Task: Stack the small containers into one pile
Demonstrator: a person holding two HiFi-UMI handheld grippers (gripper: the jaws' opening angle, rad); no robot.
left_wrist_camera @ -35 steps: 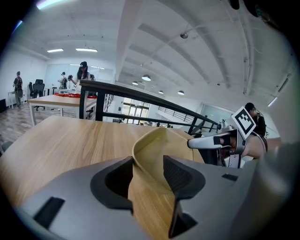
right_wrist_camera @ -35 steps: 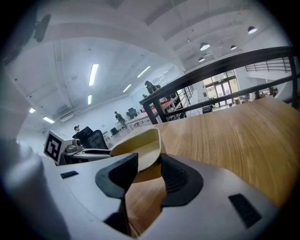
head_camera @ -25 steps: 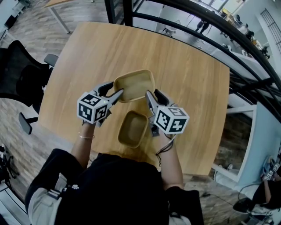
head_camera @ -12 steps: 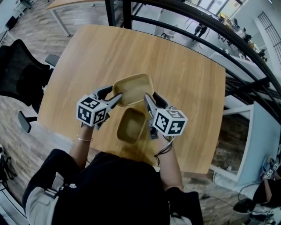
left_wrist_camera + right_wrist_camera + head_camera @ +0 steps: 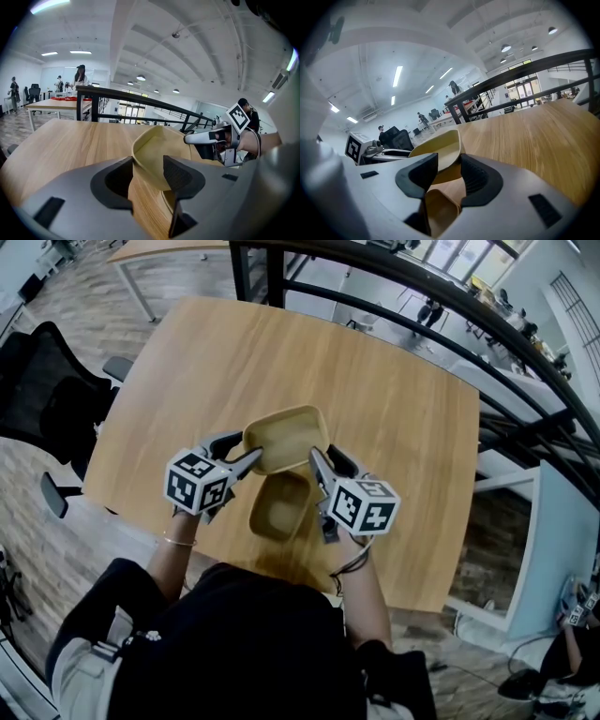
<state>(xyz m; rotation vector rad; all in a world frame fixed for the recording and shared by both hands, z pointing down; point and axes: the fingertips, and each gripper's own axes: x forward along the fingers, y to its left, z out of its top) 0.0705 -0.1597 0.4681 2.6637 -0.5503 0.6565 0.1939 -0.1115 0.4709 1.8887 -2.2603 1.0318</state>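
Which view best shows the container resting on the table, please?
The head view: the lower container shows almost whole from above. The left gripper view catches only a rim sliver; the right gripper view, part of its inside.

An open-plan office: black swivel chair (image 5: 42,399) by the wooden table (image 5: 216,362), desks (image 5: 49,104) and ceiling strip lights (image 5: 397,76) beyond.

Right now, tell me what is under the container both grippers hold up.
A second tan container, empty, sits on the wooden table below its near edge. The lifted container covers the table patch directly beneath it, so that cannot be checked.
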